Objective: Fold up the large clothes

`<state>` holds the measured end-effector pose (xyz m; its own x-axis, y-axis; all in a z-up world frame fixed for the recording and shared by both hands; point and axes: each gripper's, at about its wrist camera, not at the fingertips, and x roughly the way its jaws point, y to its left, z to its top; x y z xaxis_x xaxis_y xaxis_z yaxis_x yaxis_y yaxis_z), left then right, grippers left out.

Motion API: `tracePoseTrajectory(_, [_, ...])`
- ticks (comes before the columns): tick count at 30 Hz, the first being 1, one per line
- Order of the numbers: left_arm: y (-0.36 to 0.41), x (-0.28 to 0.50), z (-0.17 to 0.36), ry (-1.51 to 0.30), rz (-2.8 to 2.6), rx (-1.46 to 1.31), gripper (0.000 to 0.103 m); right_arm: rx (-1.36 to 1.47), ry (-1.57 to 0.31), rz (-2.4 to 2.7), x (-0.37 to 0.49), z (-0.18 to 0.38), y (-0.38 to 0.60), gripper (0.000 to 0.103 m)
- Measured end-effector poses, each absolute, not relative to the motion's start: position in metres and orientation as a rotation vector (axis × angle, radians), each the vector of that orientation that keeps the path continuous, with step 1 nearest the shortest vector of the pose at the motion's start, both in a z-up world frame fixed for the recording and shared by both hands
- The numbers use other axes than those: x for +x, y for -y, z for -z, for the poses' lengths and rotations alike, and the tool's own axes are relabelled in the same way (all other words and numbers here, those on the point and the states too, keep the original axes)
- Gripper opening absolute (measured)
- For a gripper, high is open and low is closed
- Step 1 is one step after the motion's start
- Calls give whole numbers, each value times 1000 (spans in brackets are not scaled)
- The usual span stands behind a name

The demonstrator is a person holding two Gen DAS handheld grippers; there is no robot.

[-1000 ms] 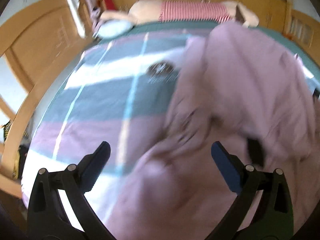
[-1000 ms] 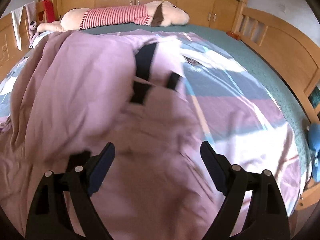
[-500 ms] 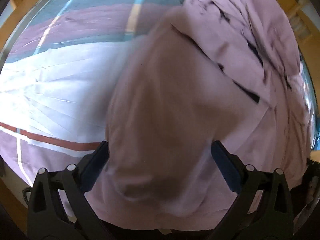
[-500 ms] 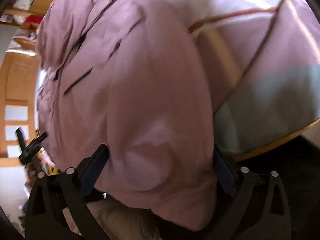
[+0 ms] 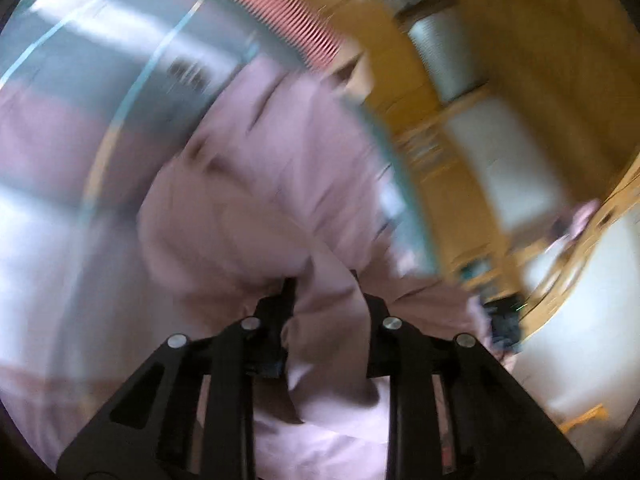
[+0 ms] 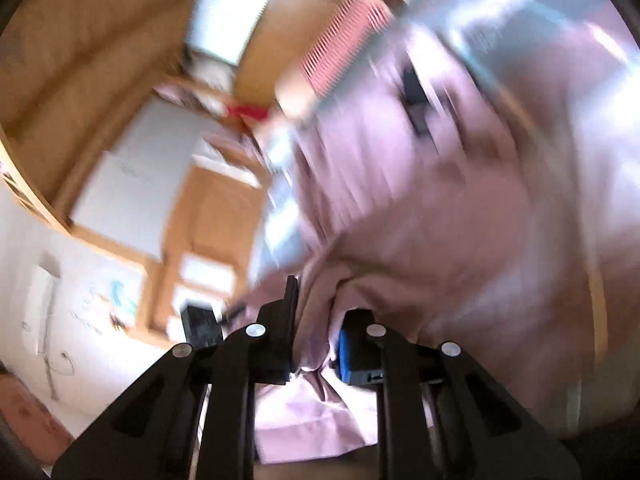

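1. Fabric filled the middle of both wrist views: a pale pink garment [image 5: 280, 184] lay bunched on the bed, and both frames were smeared by motion blur.
2. The left gripper [image 5: 326, 292] had its fingers drawn narrow, with a fold of the pink garment pinched between them; the cloth rose from the grip toward 12 o'clock and spread out over the striped bedsheet [image 5: 60, 128].
3. The right gripper [image 6: 318, 312] was likewise closed to a narrow gap on a gathered edge of the pink garment [image 6: 440, 208], its blue pad [image 6: 346, 354] pressed against the cloth at the right finger.
4. In the left wrist view the bedsheet occupied the field from 8 to 11 o'clock, in bands of grey, pink and white with a pale blue line.
5. A red-and-white striped plush toy [image 5: 288, 16] lay at 12 o'clock in that view, at the far edge of the bed, beyond the garment.
6. The same striped toy [image 6: 340, 44] showed at 12 o'clock in the right wrist view, with a dark patch on the garment [image 6: 414, 92] just beside it toward 1 o'clock.
7. Wooden furniture [image 5: 520, 60] filled the left view from 1 to 3 o'clock; in the right view wooden panels [image 6: 80, 60] ran from 9 to 11 o'clock.
8. A loose flap of the garment hung below each grip toward 6 o'clock, between the black finger frames.
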<state>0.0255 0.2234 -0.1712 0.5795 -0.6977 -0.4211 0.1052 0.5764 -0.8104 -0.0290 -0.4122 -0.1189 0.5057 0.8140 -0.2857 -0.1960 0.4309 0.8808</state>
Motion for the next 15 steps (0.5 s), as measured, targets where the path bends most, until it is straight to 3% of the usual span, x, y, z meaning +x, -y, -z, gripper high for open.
tracePoseTrajectory(2, [-242, 67, 159, -754, 519, -973, 26, 979, -717, -659, 24, 108, 420, 16])
tracePoseTrajectory(4, [-251, 106, 163, -726, 490, -1096, 37, 1062, -675, -580, 79, 113, 429, 16])
tracePoseTrajectory(8, [-251, 152, 175, -612, 481, -1224, 51, 1248, -744, -386, 180, 178, 432, 18])
tracePoseTrajectory(11, [-233, 145, 152, -565, 302, -1013, 75, 1227, -837, -343, 217, 221, 431, 20])
tracePoseTrajectory(15, [-180, 101, 105, -495, 414, -668, 79, 1323, -888, -379, 236, 238, 445, 32])
